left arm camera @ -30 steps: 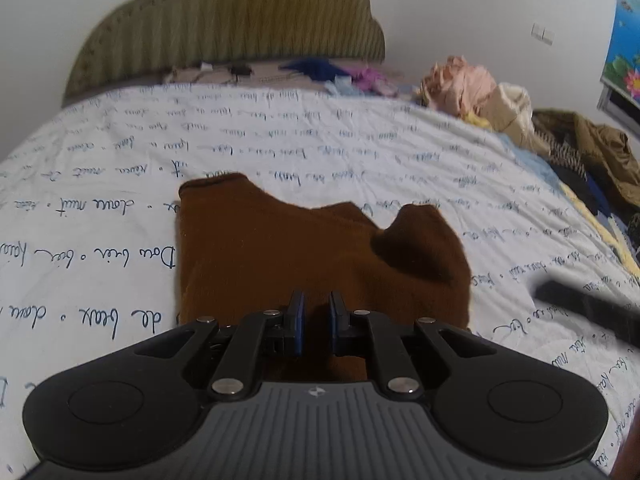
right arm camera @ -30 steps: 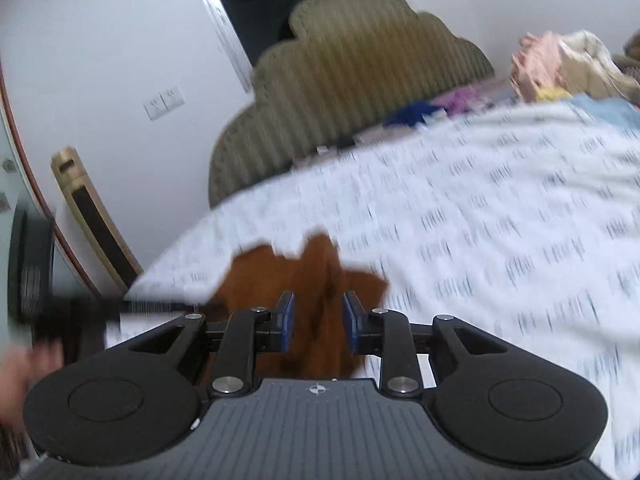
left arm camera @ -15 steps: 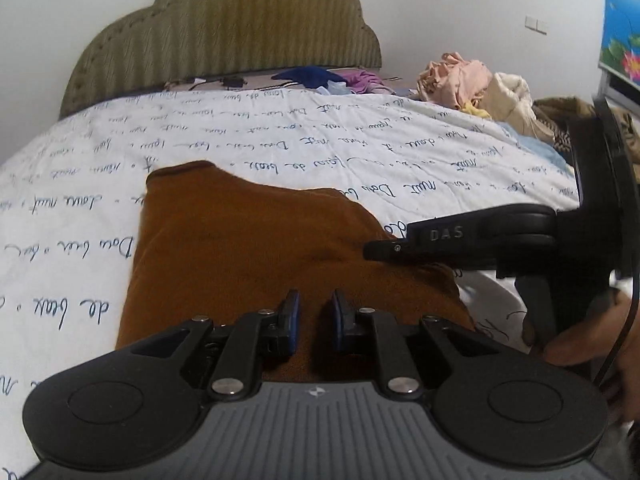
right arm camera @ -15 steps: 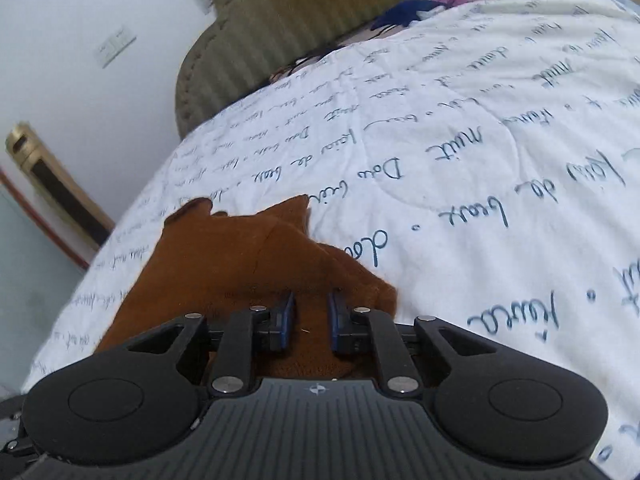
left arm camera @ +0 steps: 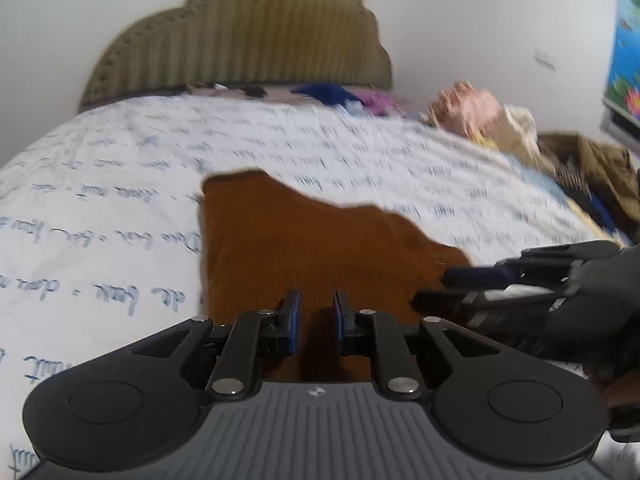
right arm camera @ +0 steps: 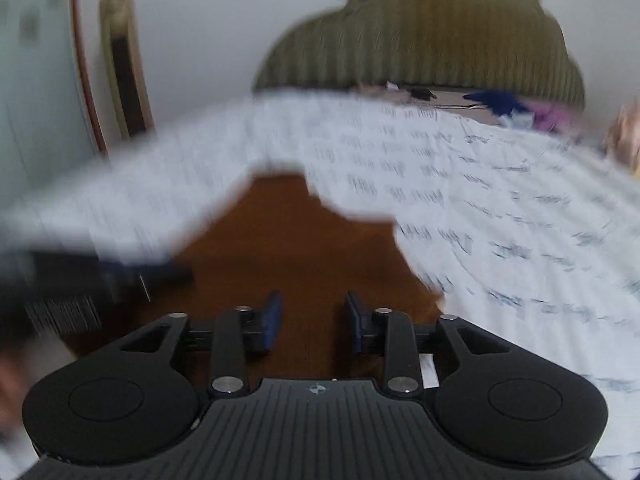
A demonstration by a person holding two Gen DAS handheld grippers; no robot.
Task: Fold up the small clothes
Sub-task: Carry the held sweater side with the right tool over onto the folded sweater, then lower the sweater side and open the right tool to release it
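Observation:
A small brown garment [left arm camera: 316, 248] lies flat on the white bed cover with blue writing [left arm camera: 120, 184]. My left gripper [left arm camera: 315, 306] hovers over its near edge, jaws slightly apart with nothing between them. My right gripper [right arm camera: 313, 308] is open and empty over the garment's [right arm camera: 296, 248] near part. In the left wrist view the right gripper [left arm camera: 460, 280] reaches in from the right beside the garment's right corner. In the right wrist view the left gripper [right arm camera: 160, 276] shows blurred at the left. Both views are motion-blurred.
A green padded headboard [left arm camera: 248, 40] stands at the far end. A pile of clothes [left arm camera: 492, 116] lies at the bed's far right, with darker clothes [left arm camera: 592, 176] along the right side. Small items [left arm camera: 332, 94] lie by the headboard.
The garment's folded-over right flap is gone; it now lies flatter. My right gripper has opened wider and swung to face the headboard. My left gripper has opened slightly.

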